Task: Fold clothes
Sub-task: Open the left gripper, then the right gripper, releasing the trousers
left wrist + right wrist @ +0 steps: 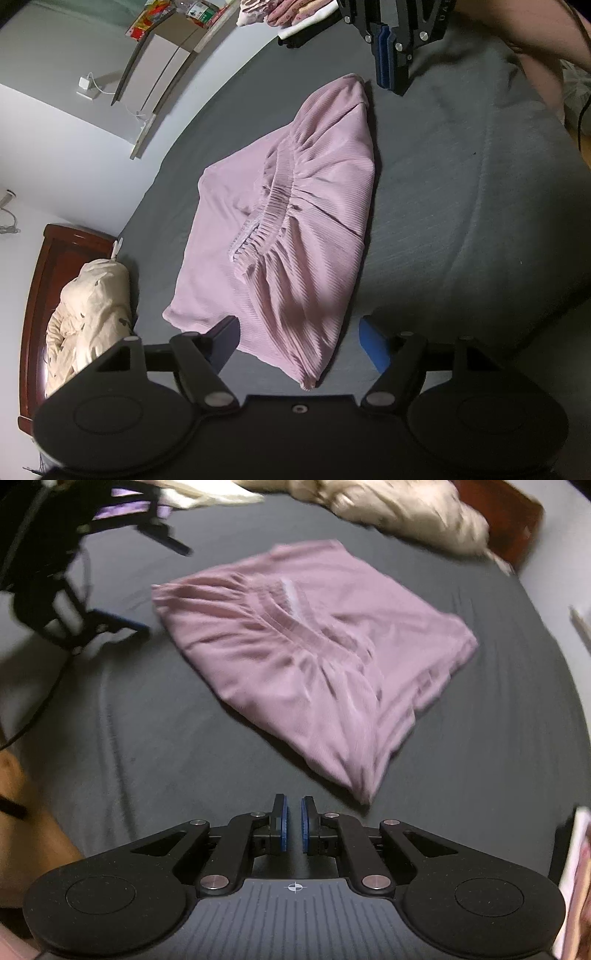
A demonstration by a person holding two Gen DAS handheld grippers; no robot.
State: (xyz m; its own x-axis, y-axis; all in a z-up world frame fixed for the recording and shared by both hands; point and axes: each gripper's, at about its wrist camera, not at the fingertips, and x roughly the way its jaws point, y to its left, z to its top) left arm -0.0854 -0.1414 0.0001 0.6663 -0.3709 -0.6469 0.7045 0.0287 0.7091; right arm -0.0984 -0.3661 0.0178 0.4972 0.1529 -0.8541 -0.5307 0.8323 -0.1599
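Observation:
A pink ribbed garment (295,206) with a gathered elastic waistband (266,206) lies folded flat on the dark grey bed sheet (461,184). My left gripper (297,320) is open just above the garment's near corner, its fingers standing either side of the cloth without pressing on it. In the right wrist view the same gripper (159,587) hovers open beside the garment's (314,646) left edge. My right gripper (293,801) is shut with nothing between its blue pads, just short of the garment's near corner. It also shows in the left wrist view as the right gripper (388,70), above the far end.
A cream quilt (88,314) is bunched against the wooden headboard (37,295). Folded clothes (291,14) are stacked at the bed's far edge. A person's arm (535,48) reaches in at the upper right. A shelf (166,44) and a wall charger (86,86) lie beyond the bed.

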